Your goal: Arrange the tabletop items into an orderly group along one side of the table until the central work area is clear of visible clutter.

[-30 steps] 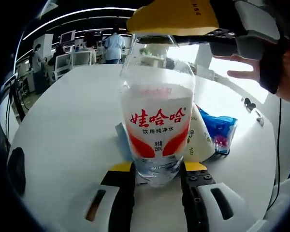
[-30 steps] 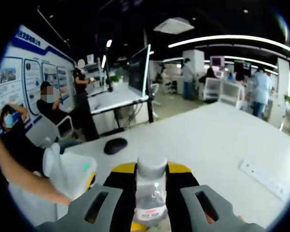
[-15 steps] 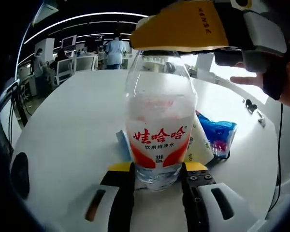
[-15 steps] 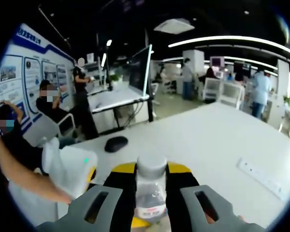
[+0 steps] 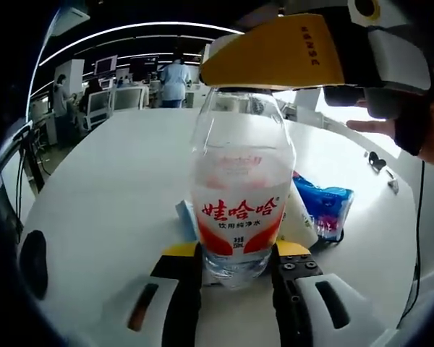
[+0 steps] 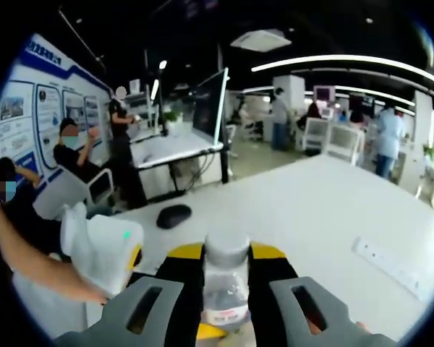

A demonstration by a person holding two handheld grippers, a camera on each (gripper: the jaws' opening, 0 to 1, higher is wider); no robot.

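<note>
Left gripper view: set low, just above the white table point(image 5: 108, 181), faced level across it toward distant desks, very close to a water bottle point(image 5: 240, 202) that stood between its jaws. Right gripper view: set higher, faced over the bottle's cap point(image 6: 226, 248) toward a monitor point(image 6: 211, 101) and seated people. Shared by both: bottle, tabletop, and a black mouse point(image 6: 174, 215) point(image 5: 32, 262).

The clear bottle point(image 5: 239, 195) wears a white label with red lettering beside a blue packet point(image 5: 324, 204).
</note>
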